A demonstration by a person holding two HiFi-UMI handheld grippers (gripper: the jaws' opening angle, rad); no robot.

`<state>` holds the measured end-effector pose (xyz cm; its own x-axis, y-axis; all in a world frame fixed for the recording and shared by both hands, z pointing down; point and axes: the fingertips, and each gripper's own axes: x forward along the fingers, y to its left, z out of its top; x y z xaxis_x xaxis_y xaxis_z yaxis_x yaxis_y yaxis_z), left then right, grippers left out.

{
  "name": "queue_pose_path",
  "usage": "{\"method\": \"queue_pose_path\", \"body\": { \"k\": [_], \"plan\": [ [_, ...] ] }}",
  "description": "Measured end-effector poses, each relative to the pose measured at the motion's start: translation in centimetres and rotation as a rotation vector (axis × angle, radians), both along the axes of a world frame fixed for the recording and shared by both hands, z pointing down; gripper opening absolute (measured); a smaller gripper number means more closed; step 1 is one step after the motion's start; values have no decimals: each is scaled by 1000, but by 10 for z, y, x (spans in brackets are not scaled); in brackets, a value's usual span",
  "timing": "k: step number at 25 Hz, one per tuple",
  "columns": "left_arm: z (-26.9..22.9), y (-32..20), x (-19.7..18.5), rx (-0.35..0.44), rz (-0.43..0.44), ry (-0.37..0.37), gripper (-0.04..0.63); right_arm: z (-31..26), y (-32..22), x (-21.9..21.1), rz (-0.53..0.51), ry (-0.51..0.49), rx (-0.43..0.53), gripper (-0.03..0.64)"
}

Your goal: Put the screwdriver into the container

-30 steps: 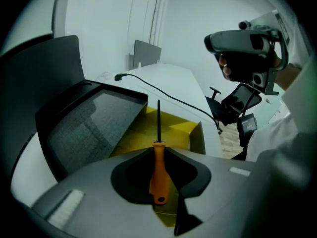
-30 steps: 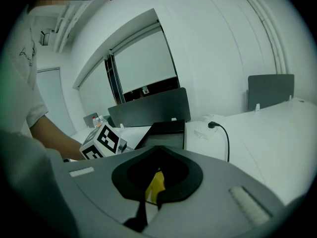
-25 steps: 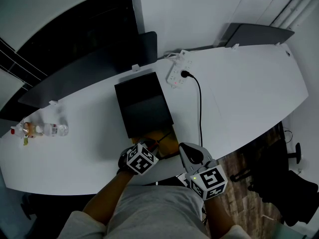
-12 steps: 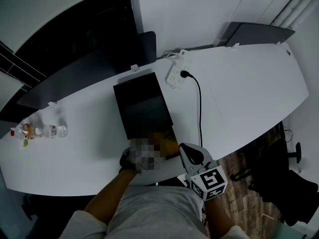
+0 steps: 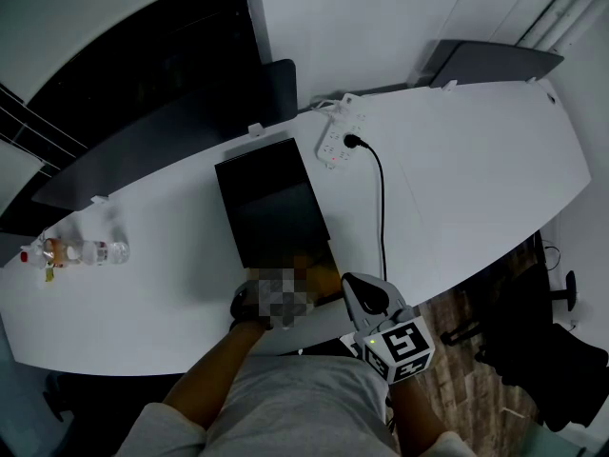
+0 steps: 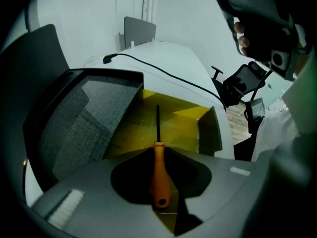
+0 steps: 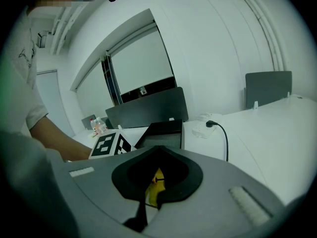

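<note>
Left gripper view: the left tool (image 6: 159, 168) is closed on the orange handle of the screwdriver (image 6: 159, 175). The dark shaft runs straight ahead of the jaws, over the yellow floor of the open box (image 6: 199, 114). The box's black lid (image 6: 84, 123) stands raised at the left. The screwdriver looks light and stiff, and nothing about it seems fragile. The smooth handle is probably a little slick, so a hold around its thick middle, as here, seems the safest. The thin shaft would likely roll or swivel between the pads.

Right gripper view: the right tool (image 7: 156, 178) has its jaws a little apart with nothing between them. Through the gap shows the box's yellow inside, with a speck of orange too small to name for certain. The left tool's marker cube is just to the left.

Head view: the box sits at the near edge of the white counter (image 5: 476, 179), lid lying away from the person. The right tool rests just beside the box. A mosaic patch covers the left tool.
</note>
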<state>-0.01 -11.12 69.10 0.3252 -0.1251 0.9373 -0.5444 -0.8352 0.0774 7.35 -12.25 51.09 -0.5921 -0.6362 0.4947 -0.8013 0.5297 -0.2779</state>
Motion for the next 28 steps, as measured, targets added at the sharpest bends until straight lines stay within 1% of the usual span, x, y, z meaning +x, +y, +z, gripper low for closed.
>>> {"method": "queue_pose_path", "body": {
  "k": [9,20,28],
  "plan": [
    [3,2,-1,-17,7,-14,74,1,0,1,5,-6,0,15],
    [3,1,-1,-3,19,-21,78,0,1,3,8,-14,3,15],
    [-3,2,-1,-4,17,3,124,-1,3,2,7,-15,5,15]
  ]
}}
